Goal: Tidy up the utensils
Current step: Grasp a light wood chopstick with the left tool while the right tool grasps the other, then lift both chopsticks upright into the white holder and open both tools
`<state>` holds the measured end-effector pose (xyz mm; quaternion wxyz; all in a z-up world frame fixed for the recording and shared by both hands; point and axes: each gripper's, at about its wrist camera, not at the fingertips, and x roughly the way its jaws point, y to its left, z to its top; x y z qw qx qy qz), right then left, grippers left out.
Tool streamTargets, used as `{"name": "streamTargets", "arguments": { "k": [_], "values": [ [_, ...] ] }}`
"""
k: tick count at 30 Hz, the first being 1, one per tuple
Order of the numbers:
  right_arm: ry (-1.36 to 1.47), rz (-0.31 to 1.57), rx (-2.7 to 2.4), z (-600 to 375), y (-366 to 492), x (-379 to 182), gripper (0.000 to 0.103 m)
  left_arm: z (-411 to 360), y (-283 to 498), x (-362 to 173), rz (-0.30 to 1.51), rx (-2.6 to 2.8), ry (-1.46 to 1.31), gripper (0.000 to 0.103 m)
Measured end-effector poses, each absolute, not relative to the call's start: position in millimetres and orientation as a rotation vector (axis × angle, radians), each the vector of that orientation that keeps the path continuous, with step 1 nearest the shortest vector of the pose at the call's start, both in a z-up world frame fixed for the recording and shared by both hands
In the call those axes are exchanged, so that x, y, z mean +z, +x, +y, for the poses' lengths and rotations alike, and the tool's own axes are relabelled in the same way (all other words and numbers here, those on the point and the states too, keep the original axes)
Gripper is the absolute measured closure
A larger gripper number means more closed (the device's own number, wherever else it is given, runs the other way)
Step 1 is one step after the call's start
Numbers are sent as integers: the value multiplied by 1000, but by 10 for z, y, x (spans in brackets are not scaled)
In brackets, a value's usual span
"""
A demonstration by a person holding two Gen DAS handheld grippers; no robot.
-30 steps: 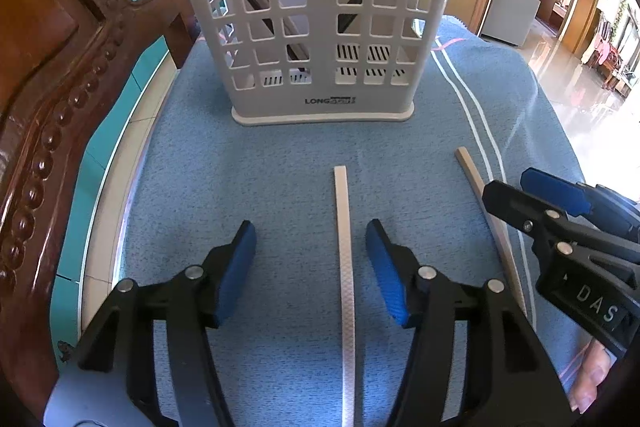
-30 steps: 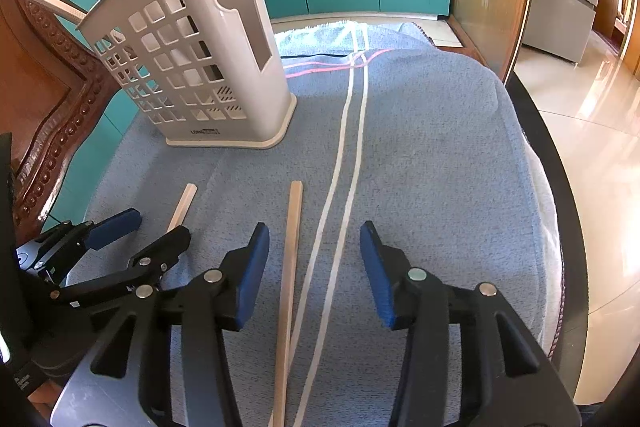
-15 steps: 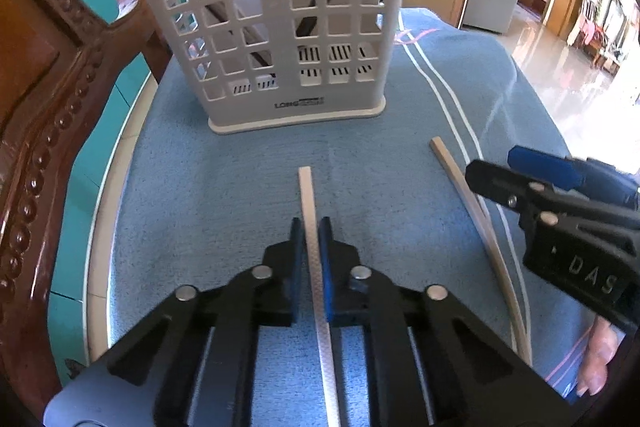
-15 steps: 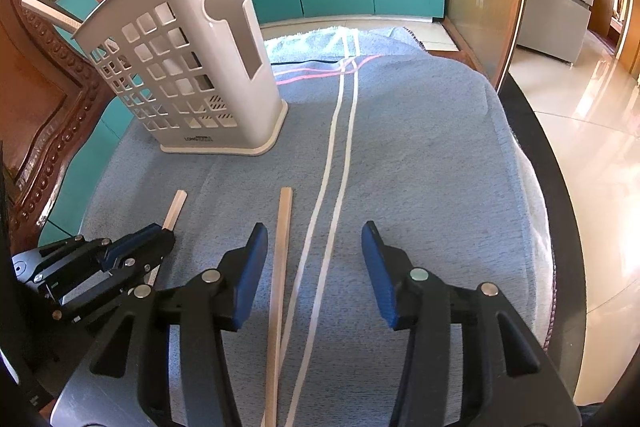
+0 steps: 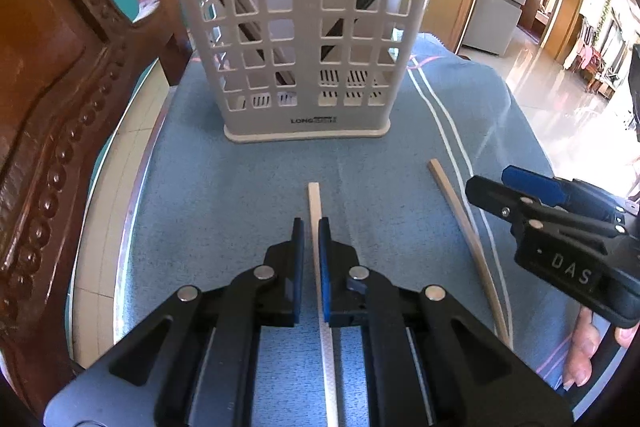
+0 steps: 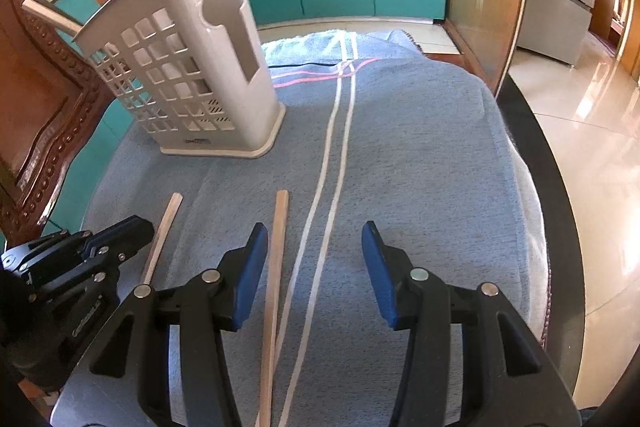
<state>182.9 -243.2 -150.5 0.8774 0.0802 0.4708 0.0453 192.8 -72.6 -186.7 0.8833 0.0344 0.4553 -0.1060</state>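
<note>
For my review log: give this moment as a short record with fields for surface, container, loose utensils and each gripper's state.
surface: blue towel with white stripes
container: white slotted utensil holder, upright at the towel's far end
pale chopstick: clamped in the left gripper, tip pointing at the holder
wooden chopstick: lying on the towel, just inside the left finger of the right gripper
left gripper: shut on the pale chopstick
right gripper: open, not gripping
</note>
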Motion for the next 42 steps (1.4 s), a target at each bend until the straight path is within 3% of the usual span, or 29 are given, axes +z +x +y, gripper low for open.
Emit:
{"name": "streamTargets", "arguments": {
  "k": [3, 13, 17, 19, 21, 23, 25, 42],
  "values": [
    [146, 989, 141, -2373, 1813, -1496, 54, -643, 2022, -1905, 975, -213, 41, 95],
    [-35, 1032, 139, -2122, 1790, -1631, 54, -509, 2150, -2001, 1012, -181, -17, 68],
    [-65, 1018, 131, -2092, 1777, -1651, 54, -601, 2176, -2030, 1013, -162, 41, 67],
    [-64, 1013, 132, -2093, 1781, -1658, 56, -654, 2146, -2015, 1009, -155, 53, 68],
    [-67, 1004, 139, -2084, 1770, -1660, 79, -663, 2150, -2007, 1005, -157, 55, 77],
    [-53, 1004, 155, -2085, 1762, -1656, 92, -676, 2140, -2000, 1003, -164, 62, 88],
    [-38, 998, 160, -2099, 1760, -1639, 94, -701, 2131, -1993, 997, -164, 68, 95],
    [144, 603, 251, -2501, 984, -371, 97, -618, 1257, -884, 629, -166, 41, 96]
  ]
}}
